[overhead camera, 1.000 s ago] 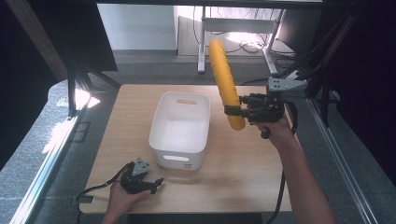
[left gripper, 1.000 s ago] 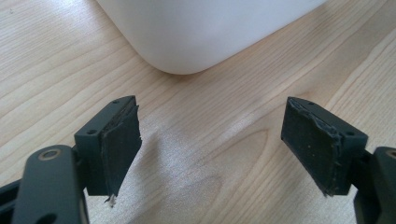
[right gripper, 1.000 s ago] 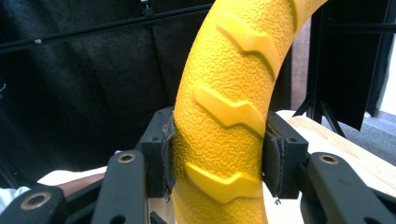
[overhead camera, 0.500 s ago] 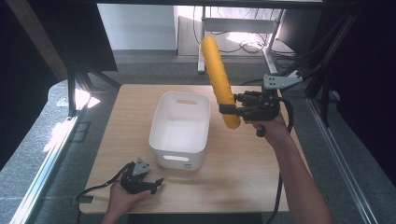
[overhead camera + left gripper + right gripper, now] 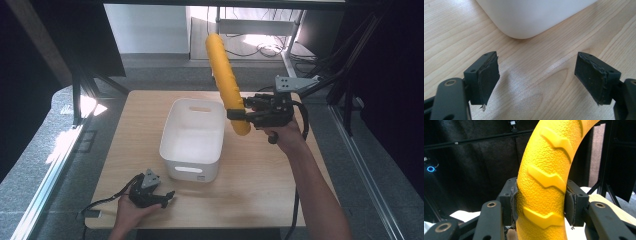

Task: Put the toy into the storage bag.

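Your right gripper (image 5: 239,116) has its fingers (image 5: 510,202) clamped on the long yellow foam tube (image 5: 226,80) near its lower end, so most of the length stands up and leans away from you, over the far right edge of the white tub (image 5: 192,137). The tube is in the air, its bottom tip hanging just beside the tub's right wall, above the worktop (image 5: 260,175).

It looks like the tube goes into the tub next, and the tube appears longer than the tub. Swing the low end in over the rim first, then tip the tall end down along the tub's long side, or corner to corner, so it doesn't jam across the walls. With such a low grip the top will want to swing, so turn your wrist slowly and keep the squeeze firm; the ridged skin, seen in the right gripper view, should help against slipping.

Your left gripper (image 5: 167,196) rests on the worktop just in front of the tub's near corner, fingers (image 5: 487,77) spread wide and holding nothing. If the tub starts to slide when the tube presses on it, brace that near wall with it.

Let go only once the tube lies settled inside.
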`<state>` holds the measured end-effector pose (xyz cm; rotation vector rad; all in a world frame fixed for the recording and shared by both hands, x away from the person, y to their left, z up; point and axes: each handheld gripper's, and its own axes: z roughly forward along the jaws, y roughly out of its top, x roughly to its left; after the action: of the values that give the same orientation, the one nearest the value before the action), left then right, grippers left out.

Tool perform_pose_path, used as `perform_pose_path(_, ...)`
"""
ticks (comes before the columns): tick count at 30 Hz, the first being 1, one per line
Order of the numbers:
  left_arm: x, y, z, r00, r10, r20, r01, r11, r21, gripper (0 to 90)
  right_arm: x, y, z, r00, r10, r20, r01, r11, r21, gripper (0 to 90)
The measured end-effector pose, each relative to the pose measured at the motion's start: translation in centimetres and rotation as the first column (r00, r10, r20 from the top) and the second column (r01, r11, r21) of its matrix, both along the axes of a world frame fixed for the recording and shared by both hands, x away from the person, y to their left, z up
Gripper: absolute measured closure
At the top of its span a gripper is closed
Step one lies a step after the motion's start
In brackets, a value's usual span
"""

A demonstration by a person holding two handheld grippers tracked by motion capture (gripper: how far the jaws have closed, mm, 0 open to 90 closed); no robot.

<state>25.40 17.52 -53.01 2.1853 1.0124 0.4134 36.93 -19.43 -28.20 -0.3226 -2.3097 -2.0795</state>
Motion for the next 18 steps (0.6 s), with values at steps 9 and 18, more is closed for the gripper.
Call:
perform_pose_path(9,0.0,0.1,0.1,1.0,0.001,0.002,-0.001,1.0,-0.003,19.9,-0.1,1.1,0.4,0.9995,0.03,0.005,-0.03,0.999,0.012,51.4)
perform_pose_path(18,0.0,0.1,0.1,1.0,0.002,0.004,-0.002,1.0,0.0,19.9,-0.1,2.3,0.4,0.9983,0.058,0.001,-0.058,0.998,0.016,51.5)
